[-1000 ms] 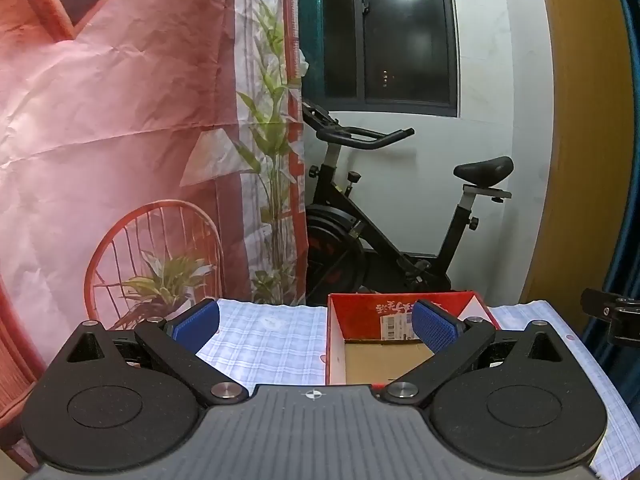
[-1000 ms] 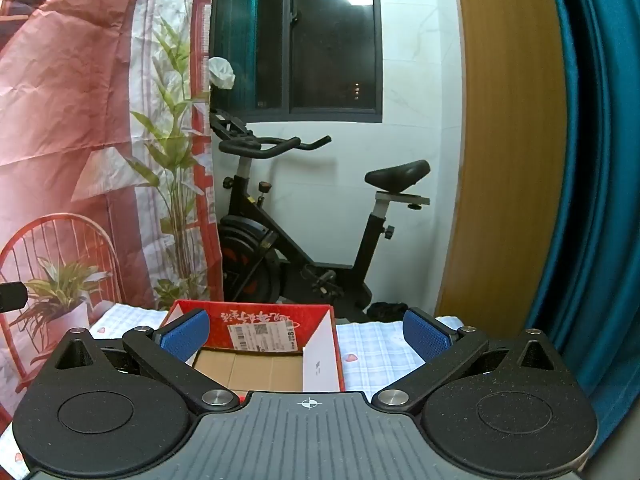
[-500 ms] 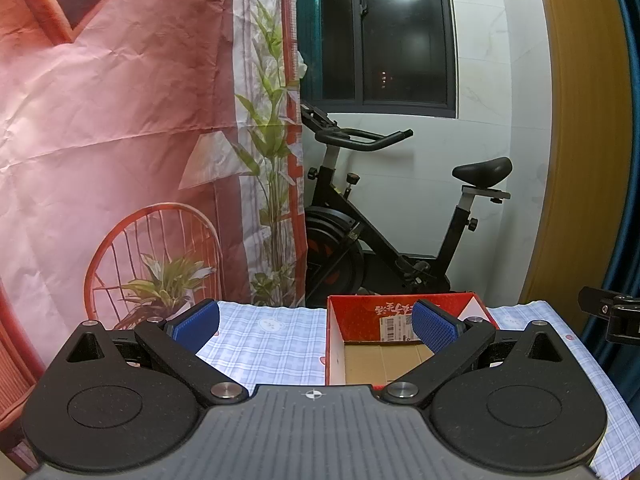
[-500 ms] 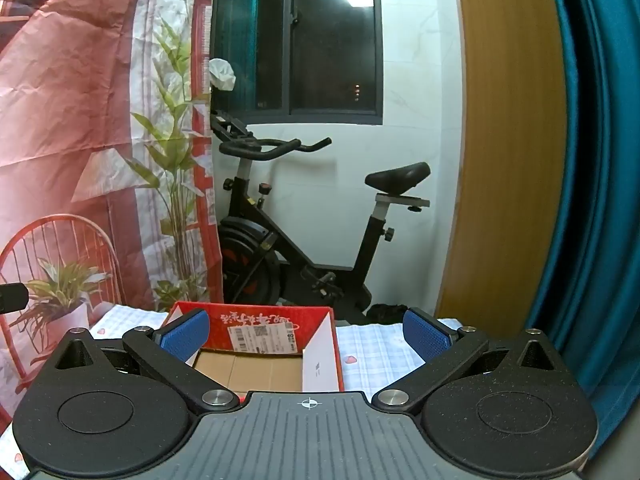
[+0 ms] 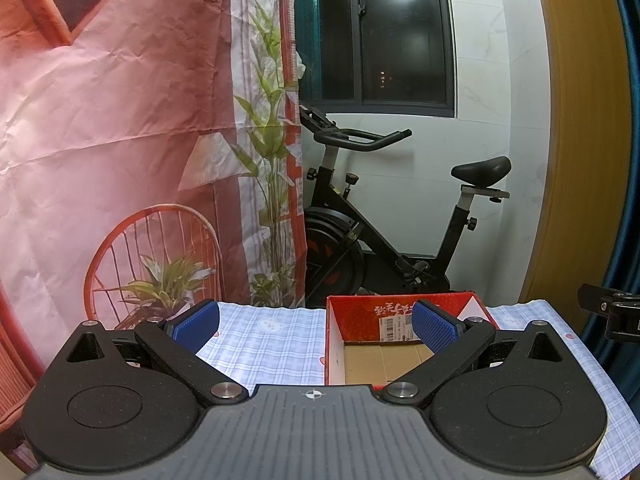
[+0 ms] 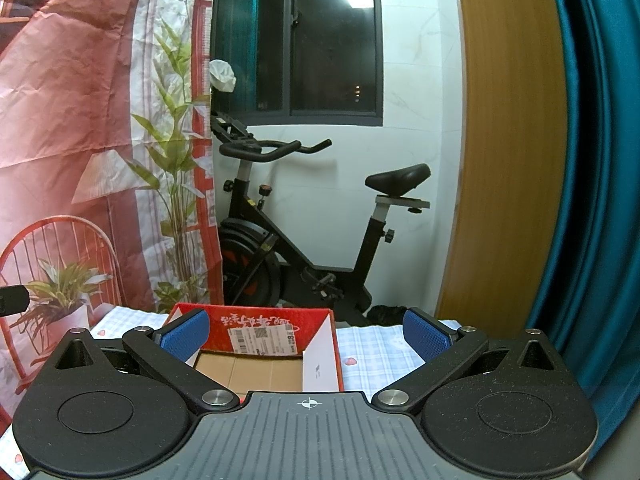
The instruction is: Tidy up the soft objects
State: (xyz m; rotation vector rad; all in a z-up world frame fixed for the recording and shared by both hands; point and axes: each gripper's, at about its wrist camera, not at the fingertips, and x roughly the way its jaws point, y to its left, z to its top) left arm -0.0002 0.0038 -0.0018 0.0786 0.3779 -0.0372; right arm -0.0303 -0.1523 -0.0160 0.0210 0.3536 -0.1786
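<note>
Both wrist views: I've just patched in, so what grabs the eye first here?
The open red cardboard box stands out, sitting on the checked tablecloth straight ahead, its brown floor bare as far as shows. Behind it a black exercise bike stands under the dark window. Both the left tool and right tool are open, holding nothing.

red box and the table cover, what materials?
Red box: looks like cardboard, with a printed glossy red outside, a plain brown corrugated-looking floor and a stuck-on shipping label. Table cover: seemingly thin cloth or plastic sheet with a blue-white check print and small bears; its rippled far edge suggests it is soft, not rigid.
</note>
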